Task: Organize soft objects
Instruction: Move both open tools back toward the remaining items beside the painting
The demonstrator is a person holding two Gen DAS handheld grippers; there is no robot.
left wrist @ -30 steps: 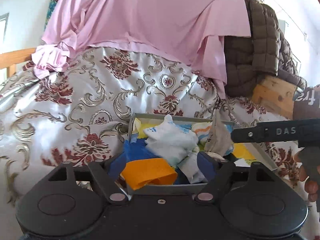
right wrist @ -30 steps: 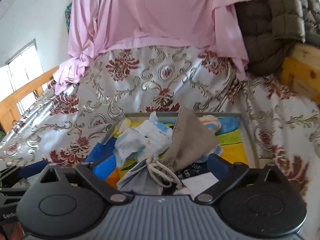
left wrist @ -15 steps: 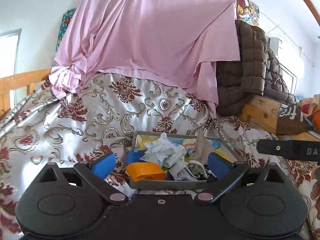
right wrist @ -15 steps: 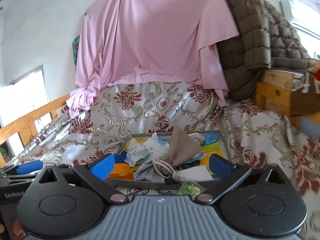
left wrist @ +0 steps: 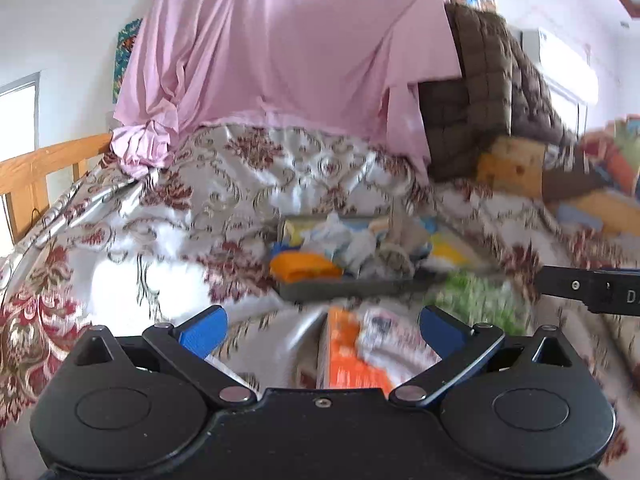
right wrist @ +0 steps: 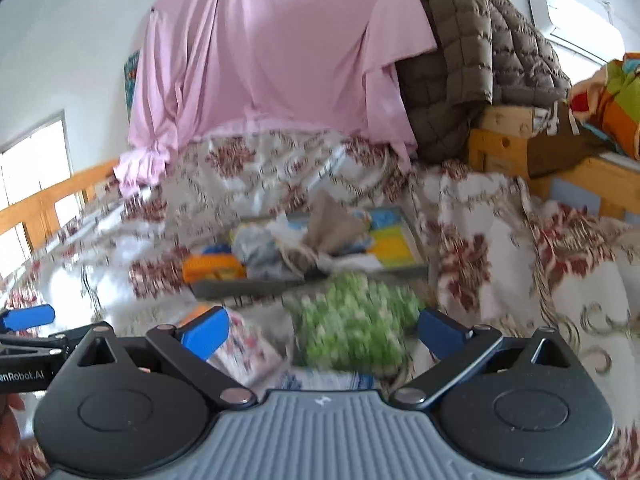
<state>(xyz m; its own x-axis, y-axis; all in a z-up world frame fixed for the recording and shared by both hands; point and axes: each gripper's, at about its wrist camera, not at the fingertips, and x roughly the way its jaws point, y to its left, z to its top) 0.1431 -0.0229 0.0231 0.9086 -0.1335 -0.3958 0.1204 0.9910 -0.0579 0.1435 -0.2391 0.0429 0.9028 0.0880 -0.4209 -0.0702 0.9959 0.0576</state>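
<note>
On the floral bedspread [left wrist: 168, 240] a grey tray [left wrist: 344, 286] is piled with soft stuff, an orange piece [left wrist: 302, 266] sat at its near left corner. Closer in, a green patterned bundle [right wrist: 352, 322] and an orange-white packet [left wrist: 352, 360] are left loose on the cover. Left gripper [left wrist: 322, 330] jaws have just been opening and are spread wide, nothing pinched. Right gripper [right wrist: 322, 330] is spread too, nothing clamped.

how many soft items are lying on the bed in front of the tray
2 clearly: a green pouch ahead of the right gripper, and an orange-and-white packet ahead of the left gripper. Blur may hide more.
</note>
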